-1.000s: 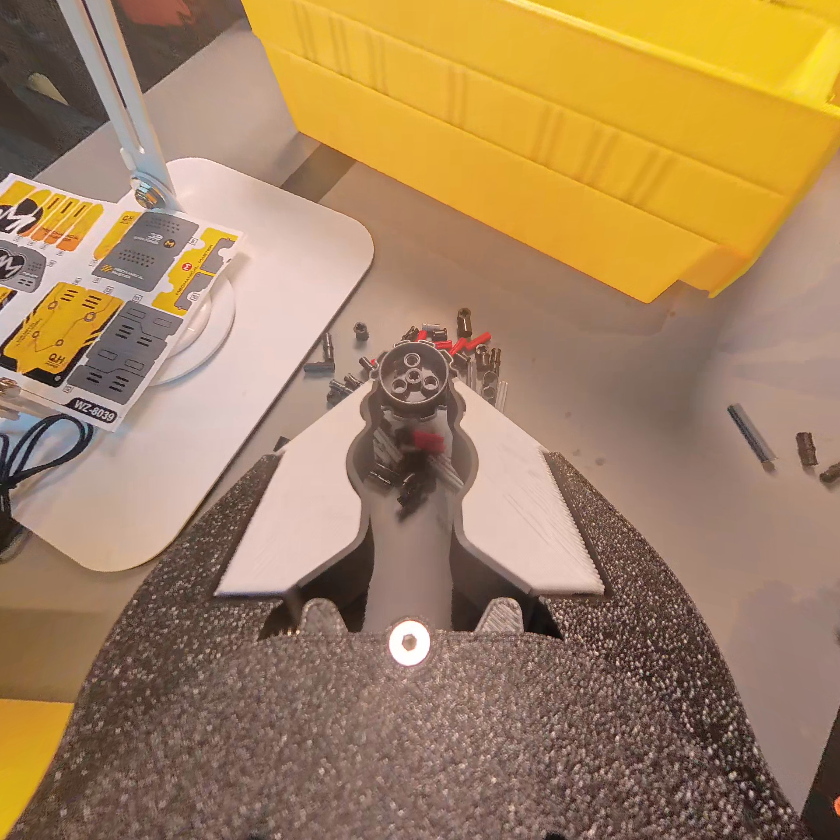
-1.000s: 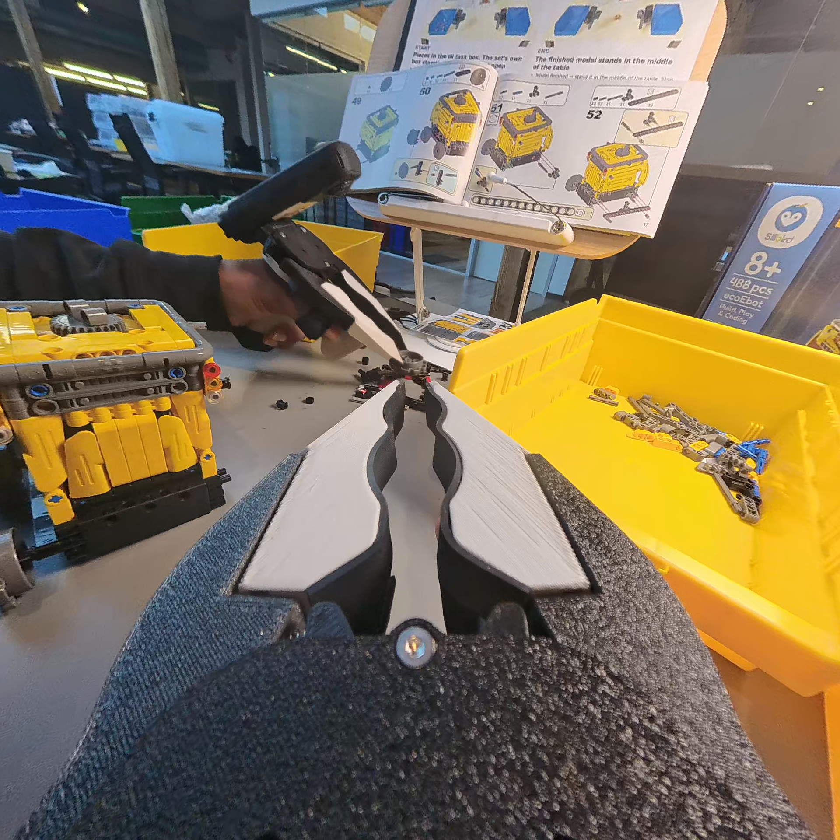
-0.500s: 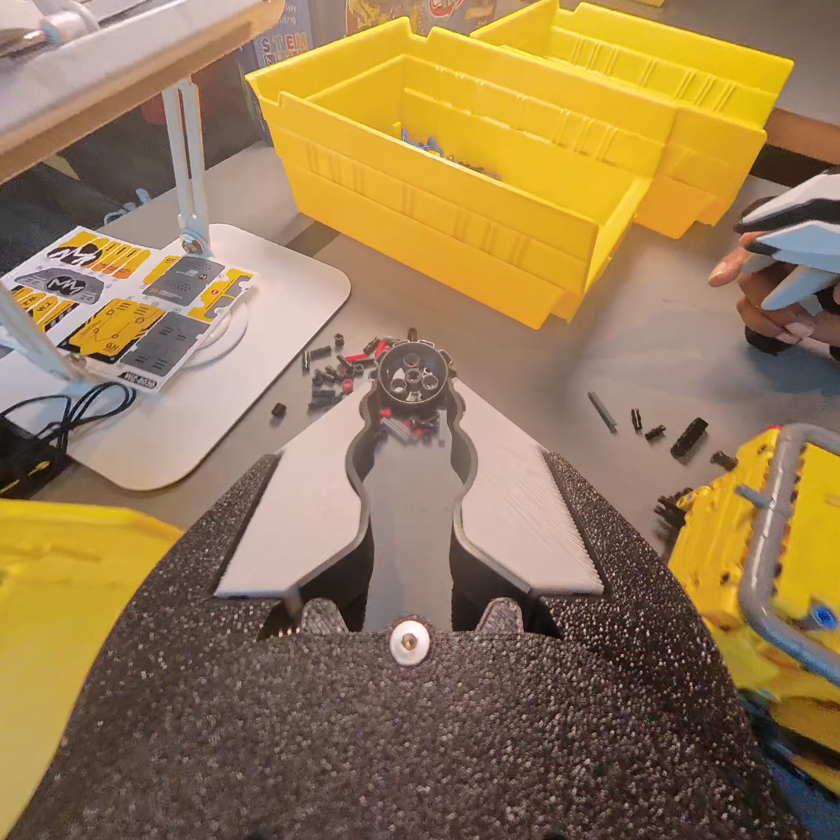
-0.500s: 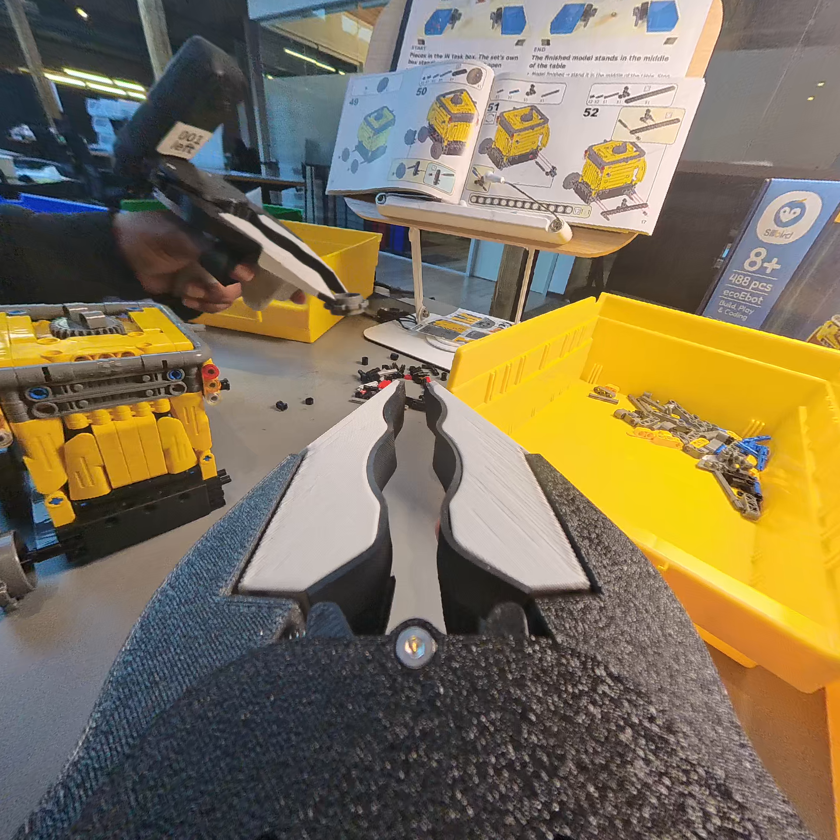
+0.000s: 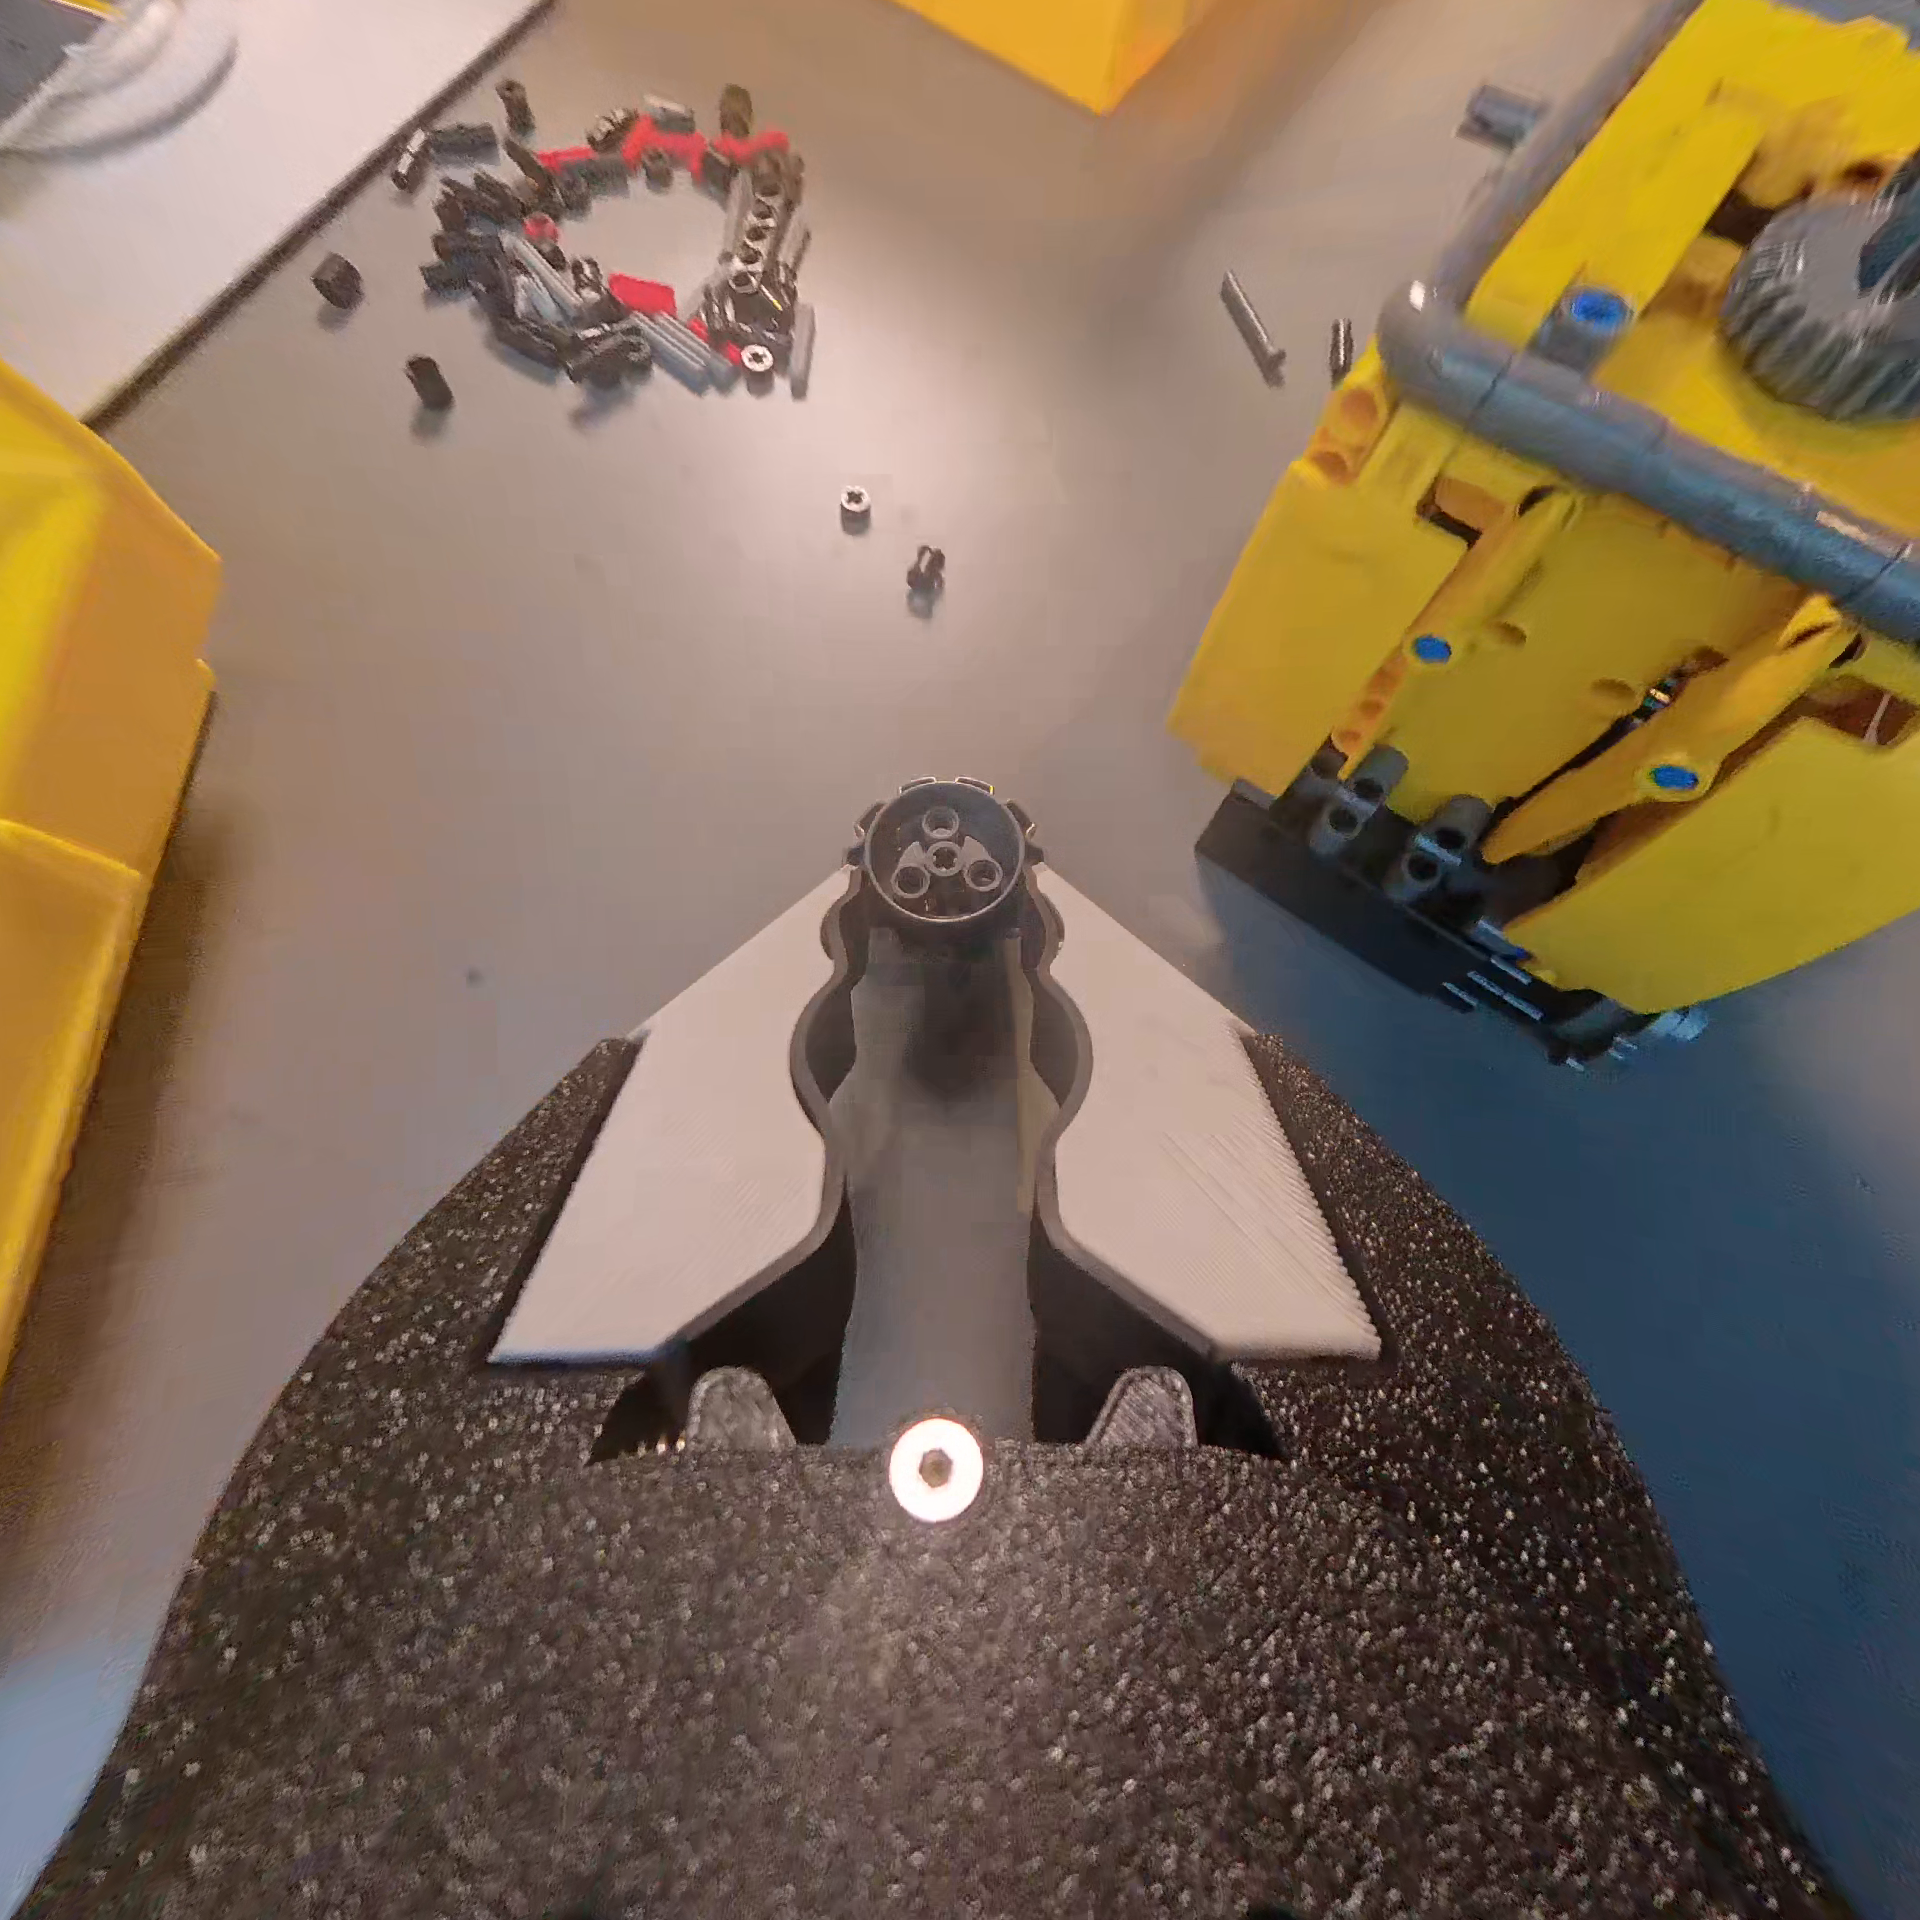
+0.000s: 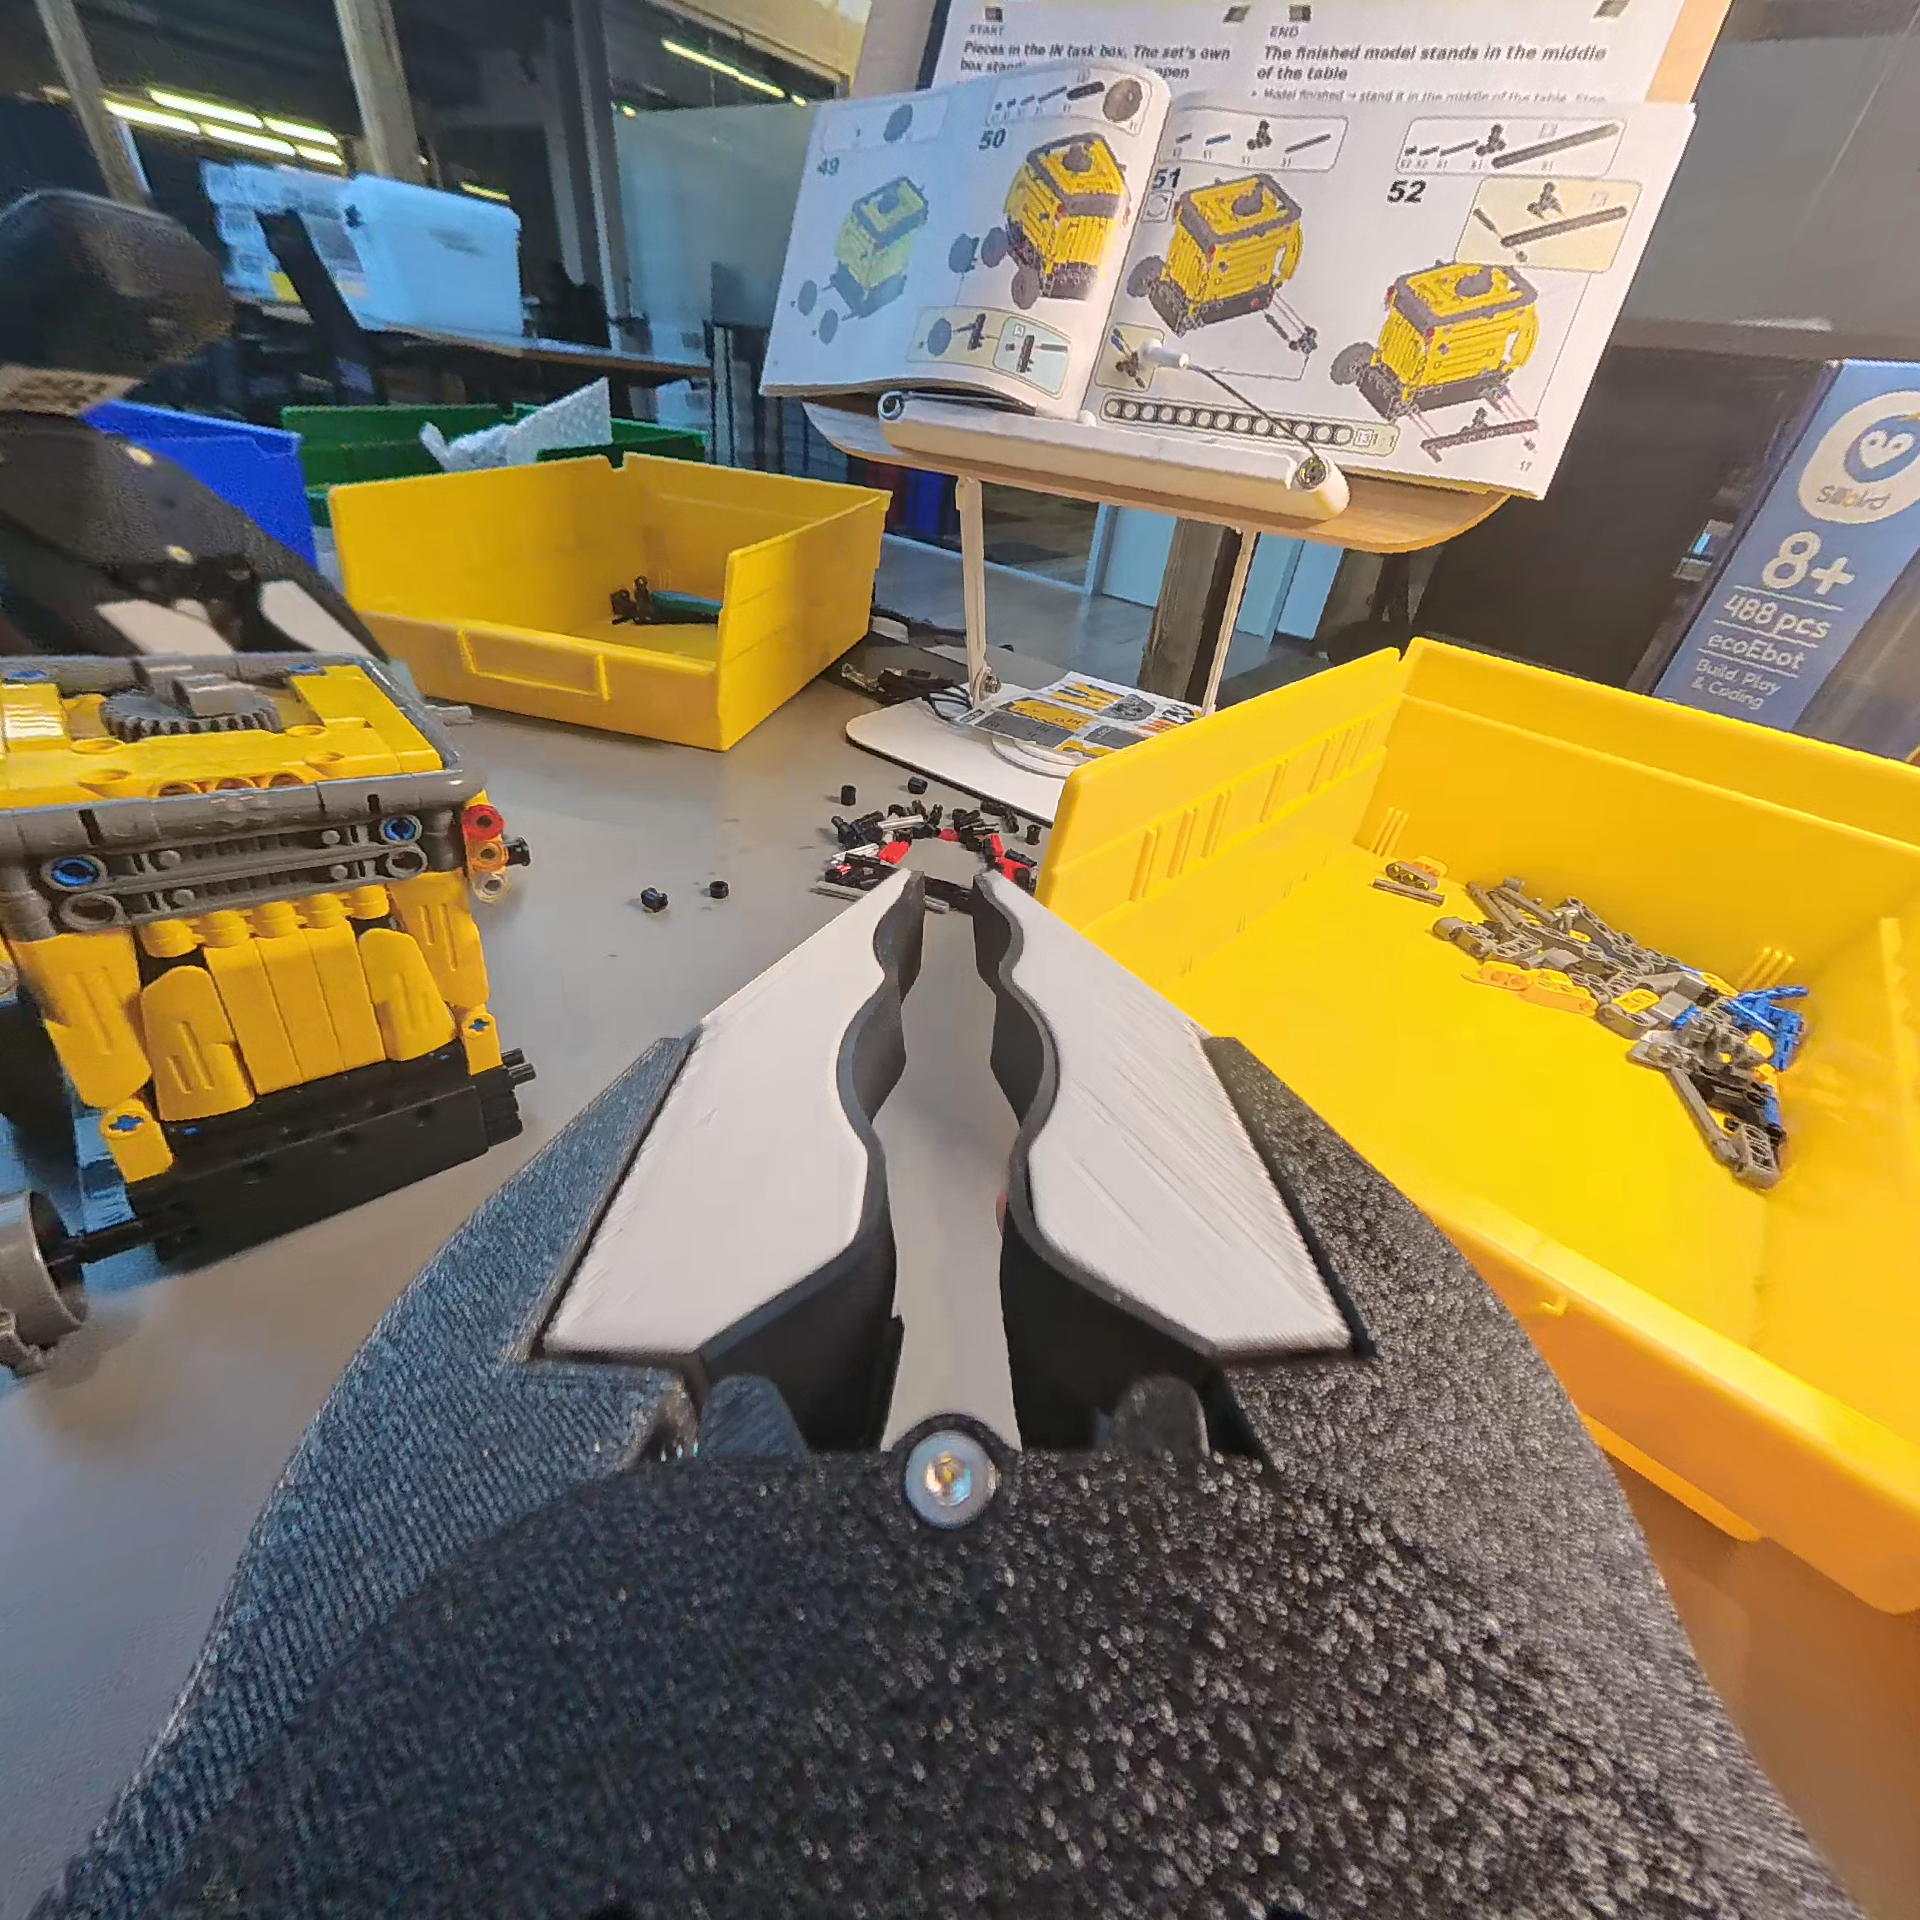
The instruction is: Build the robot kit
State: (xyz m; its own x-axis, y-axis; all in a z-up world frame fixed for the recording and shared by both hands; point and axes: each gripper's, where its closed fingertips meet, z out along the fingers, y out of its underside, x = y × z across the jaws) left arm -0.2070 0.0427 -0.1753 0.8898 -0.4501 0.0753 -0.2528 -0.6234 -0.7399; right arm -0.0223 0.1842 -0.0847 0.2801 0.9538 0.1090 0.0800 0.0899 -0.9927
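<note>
My left gripper (image 5: 943, 873) is shut on a black round wheel hub (image 5: 940, 831) with several holes in its face, and holds it above the grey table. It is just left of the yellow and black brick model (image 5: 1558, 727). The left gripper also shows in the right wrist view (image 6: 156, 561), above and behind the model (image 6: 260, 935). My right gripper (image 6: 948, 894) hovers low over the table, its jaws almost together with only a narrow slit and nothing between them. It points at a pile of small black and red parts (image 6: 925, 831).
The pile (image 5: 623, 270) lies far ahead of the left gripper, with two loose bits (image 5: 854, 501) nearer. A yellow bin (image 6: 1247, 831) holding grey and blue parts is at right, and another bin (image 6: 540, 665) at the back. A booklet on a stand (image 6: 1195, 291) and a blue box (image 6: 1787, 582) are behind. The gap from one gripper's tips to the other's is roughly 25 cm.
My left gripper has carried the wheel hub away from the parts pile and over beside the yellow model, now tilted down at the table. The right gripper has barely moved.
</note>
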